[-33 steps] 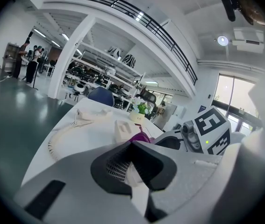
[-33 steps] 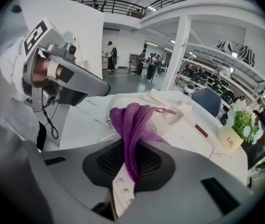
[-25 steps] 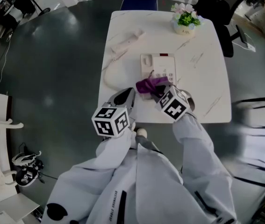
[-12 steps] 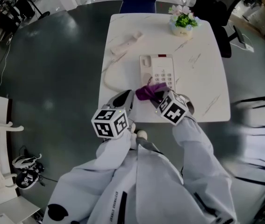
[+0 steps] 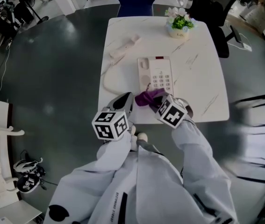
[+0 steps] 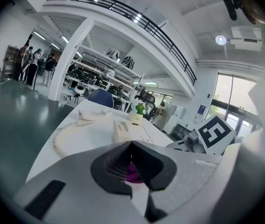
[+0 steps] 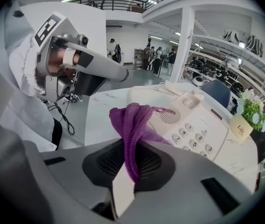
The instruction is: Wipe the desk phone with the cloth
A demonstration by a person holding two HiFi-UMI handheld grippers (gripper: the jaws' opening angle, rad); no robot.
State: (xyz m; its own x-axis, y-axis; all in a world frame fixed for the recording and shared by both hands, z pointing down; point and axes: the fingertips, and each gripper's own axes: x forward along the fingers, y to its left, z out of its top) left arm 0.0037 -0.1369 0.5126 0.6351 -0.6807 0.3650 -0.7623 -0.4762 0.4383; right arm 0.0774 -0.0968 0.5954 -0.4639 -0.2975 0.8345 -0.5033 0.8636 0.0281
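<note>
Right gripper (image 7: 128, 167): clamped on the cloth (image 7: 134, 120) at the desk phone's (image 5: 155, 73) near edge.
Left gripper (image 6: 131, 146): jaws together, beside the desk phone's near-left corner.

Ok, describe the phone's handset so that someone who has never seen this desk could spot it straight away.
On the white table, look past the desk phone toward the far left corner. The handset lies there off its cradle, trailing a coiled cord; it is a long pale bar, unlike the flower pot at the far right.

Knitted matt cloth (image 7: 134, 120); smooth plastic desk phone (image 7: 195, 129)
</note>
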